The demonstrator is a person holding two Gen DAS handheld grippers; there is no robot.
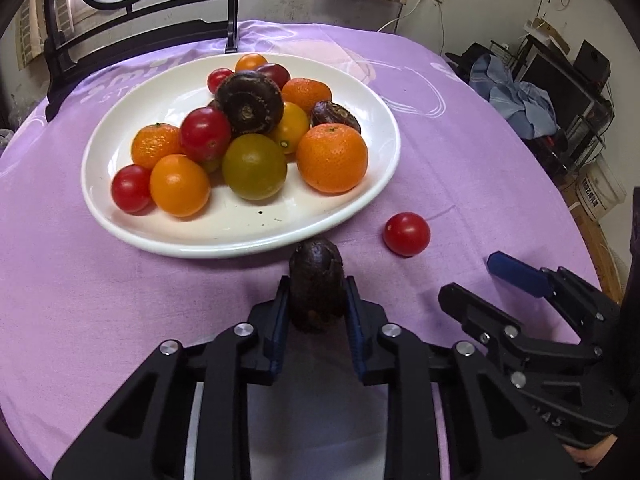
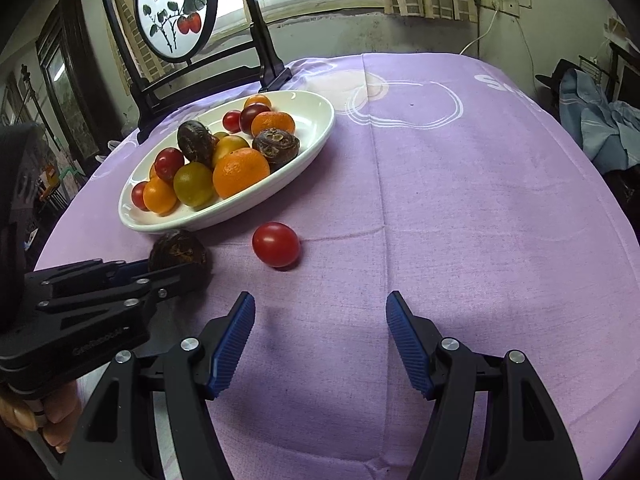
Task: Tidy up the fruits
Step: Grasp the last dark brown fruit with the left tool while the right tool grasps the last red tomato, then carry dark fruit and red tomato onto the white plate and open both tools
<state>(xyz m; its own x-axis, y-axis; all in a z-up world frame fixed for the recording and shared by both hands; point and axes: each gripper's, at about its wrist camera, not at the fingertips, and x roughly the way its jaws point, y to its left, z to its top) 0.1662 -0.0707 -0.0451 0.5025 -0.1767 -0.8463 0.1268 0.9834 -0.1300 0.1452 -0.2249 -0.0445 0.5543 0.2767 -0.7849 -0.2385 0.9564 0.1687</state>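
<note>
Clamping the dark water chestnut [image 1: 318, 286] across its middle, left gripper [image 1: 318, 300] looks secure w/ firm, light fruit; right gripper [image 2: 320, 344] jaws apart, empty.

Both tools are matte black plastic frames with triangular cut-outs and silver round screw heads at the pivots. The left gripper [image 1: 317, 300] has ribbed dark-blue pads [image 1: 279, 320] lining its fingers. The right gripper [image 2: 320, 340] carries brighter blue ribbed pads [image 2: 232, 350] on angled black arms. Faint raised lettering marks the left gripper's body; it cannot be read for certain. A hand [image 2: 36, 420] grips its handle.
</note>
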